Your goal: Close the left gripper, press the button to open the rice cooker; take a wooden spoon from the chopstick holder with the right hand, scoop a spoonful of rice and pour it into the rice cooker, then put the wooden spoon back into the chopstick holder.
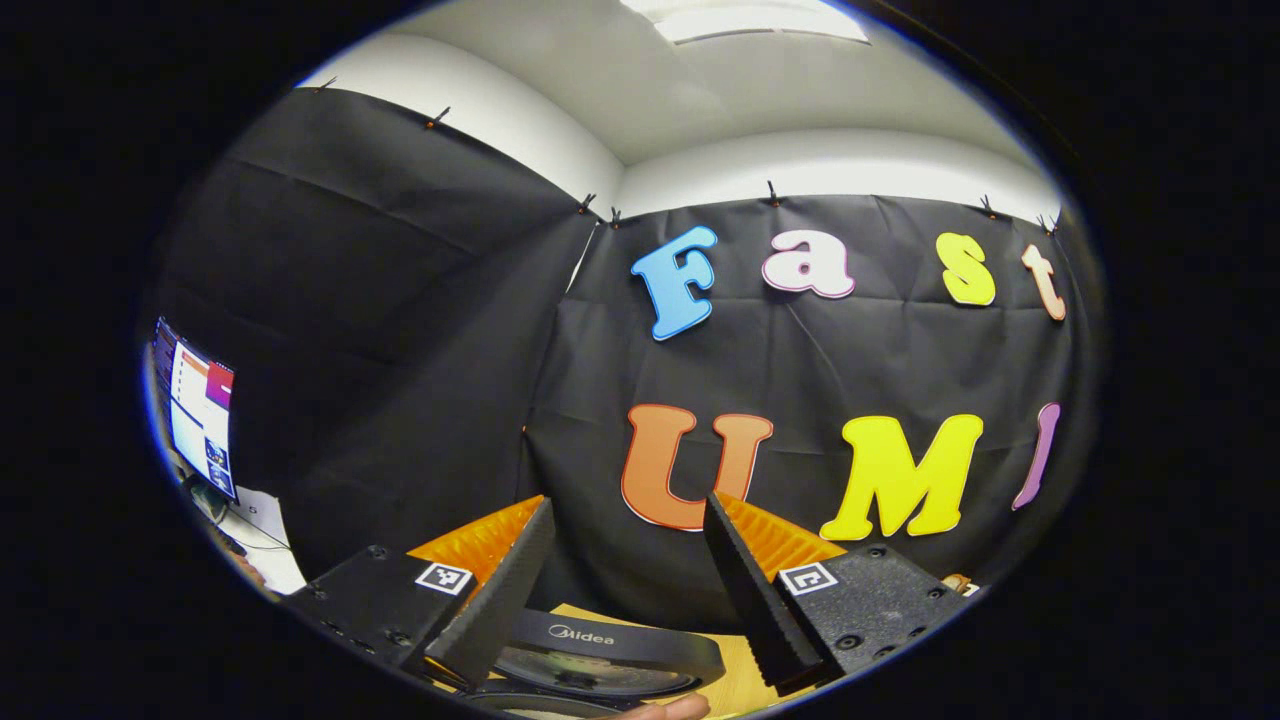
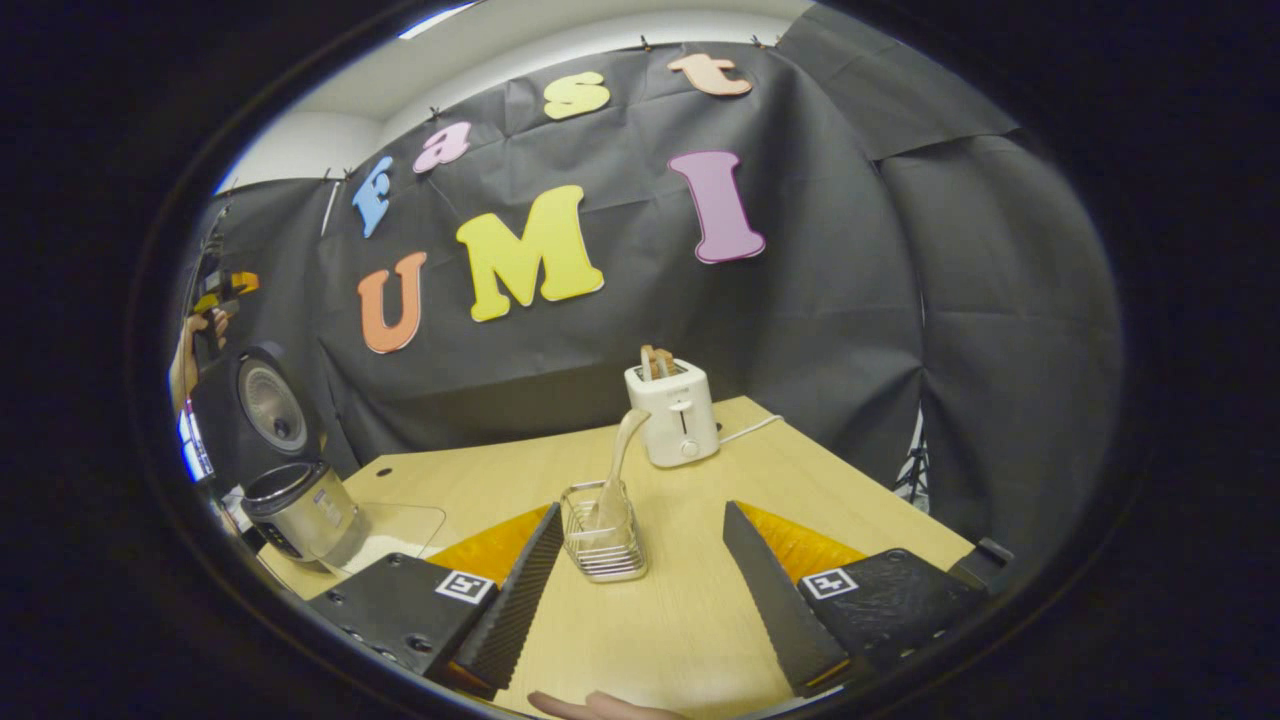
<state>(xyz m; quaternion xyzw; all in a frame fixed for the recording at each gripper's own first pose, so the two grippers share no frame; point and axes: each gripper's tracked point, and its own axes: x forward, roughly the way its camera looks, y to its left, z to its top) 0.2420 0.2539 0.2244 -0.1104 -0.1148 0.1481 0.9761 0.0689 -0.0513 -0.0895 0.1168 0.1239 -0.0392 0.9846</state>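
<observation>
In the right gripper view the right claw (image 2: 640, 590) has its two fingers wide apart and holds nothing. Just ahead, near the middle of the desk (image 2: 700, 640), stands the wire holder (image 2: 603, 545) with the wooden spoon (image 2: 617, 470) sticking up out of it. The spoon looks light, stiff and smooth, so I think the long handle near its top is the best place to pinch it. Farther off, the rice cooker (image 2: 300, 510) sits at the left edge with its lid up. In the left gripper view the left claw (image 1: 628, 590) is apart too, above the cooker.
</observation>
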